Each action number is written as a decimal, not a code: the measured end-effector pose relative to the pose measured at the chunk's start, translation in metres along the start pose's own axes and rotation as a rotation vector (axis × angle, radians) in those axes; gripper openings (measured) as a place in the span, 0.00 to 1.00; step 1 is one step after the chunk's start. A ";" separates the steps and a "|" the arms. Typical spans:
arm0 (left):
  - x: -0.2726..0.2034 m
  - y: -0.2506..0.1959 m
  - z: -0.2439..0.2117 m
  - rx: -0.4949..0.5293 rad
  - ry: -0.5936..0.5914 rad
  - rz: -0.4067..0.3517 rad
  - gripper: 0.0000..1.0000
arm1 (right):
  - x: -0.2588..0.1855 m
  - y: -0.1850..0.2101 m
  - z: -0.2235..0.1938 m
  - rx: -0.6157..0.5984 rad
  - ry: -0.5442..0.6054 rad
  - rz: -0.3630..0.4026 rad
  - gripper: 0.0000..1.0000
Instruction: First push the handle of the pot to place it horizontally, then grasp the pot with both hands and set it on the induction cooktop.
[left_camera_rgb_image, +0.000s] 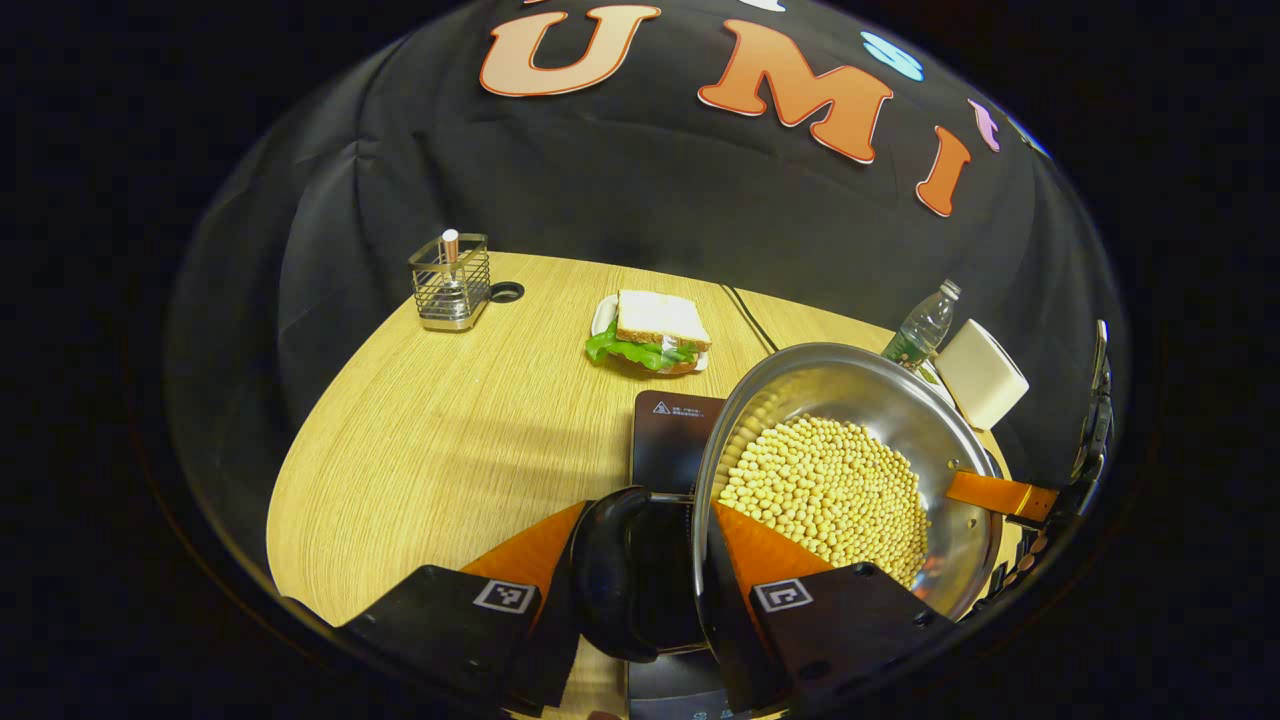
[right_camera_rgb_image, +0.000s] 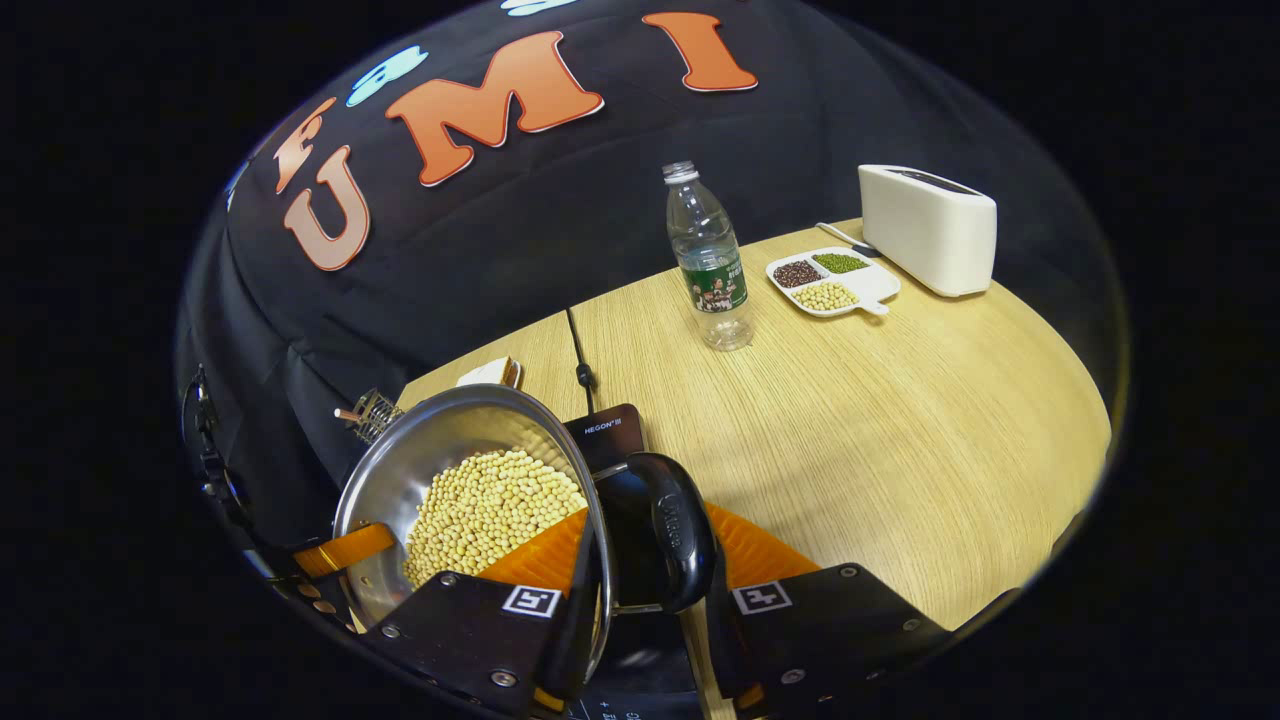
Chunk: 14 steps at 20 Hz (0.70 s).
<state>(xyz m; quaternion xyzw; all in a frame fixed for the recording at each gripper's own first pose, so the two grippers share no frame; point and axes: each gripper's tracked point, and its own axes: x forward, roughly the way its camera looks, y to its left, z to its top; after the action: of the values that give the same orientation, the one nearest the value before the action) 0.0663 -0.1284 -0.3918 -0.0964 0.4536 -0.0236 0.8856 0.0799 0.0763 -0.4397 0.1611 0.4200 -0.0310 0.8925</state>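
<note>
A steel pot (left_camera_rgb_image: 905, 400) full of soybeans (left_camera_rgb_image: 830, 490) hangs between both grippers, over the black induction cooktop (left_camera_rgb_image: 668, 440). In the left gripper view, my left gripper (left_camera_rgb_image: 645, 520) is shut on the pot's black side handle (left_camera_rgb_image: 610, 575), one orange finger inside the rim. The right gripper's orange finger (left_camera_rgb_image: 1000, 494) holds the far side. In the right gripper view, my right gripper (right_camera_rgb_image: 648, 520) is shut on the other black handle (right_camera_rgb_image: 665, 530) of the pot (right_camera_rgb_image: 440, 450), with the cooktop (right_camera_rgb_image: 605, 430) just beyond. I cannot tell whether the pot touches the cooktop.
On the wooden table (left_camera_rgb_image: 430, 450) are a sandwich on a plate (left_camera_rgb_image: 650, 335), a wire holder (left_camera_rgb_image: 450, 280), a water bottle (right_camera_rgb_image: 710, 265), a white toaster (right_camera_rgb_image: 928, 243) and a divided tray of beans (right_camera_rgb_image: 832, 280). A cable (right_camera_rgb_image: 580, 370) runs back from the cooktop.
</note>
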 end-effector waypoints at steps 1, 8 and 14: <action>0.001 -0.001 -0.001 0.000 0.002 -0.002 0.65 | 0.002 0.000 -0.002 0.000 0.003 -0.001 0.48; -0.004 0.005 0.015 0.039 -0.016 0.027 0.77 | -0.004 0.001 0.003 -0.020 -0.019 0.020 0.52; -0.054 0.004 0.065 0.102 -0.202 0.088 0.98 | -0.057 -0.024 0.071 -0.113 -0.228 -0.051 0.92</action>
<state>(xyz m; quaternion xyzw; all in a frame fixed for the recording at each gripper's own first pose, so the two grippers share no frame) 0.0872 -0.1079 -0.3120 -0.0329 0.3641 0.0022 0.9308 0.0915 0.0267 -0.3605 0.0954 0.3210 -0.0481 0.9410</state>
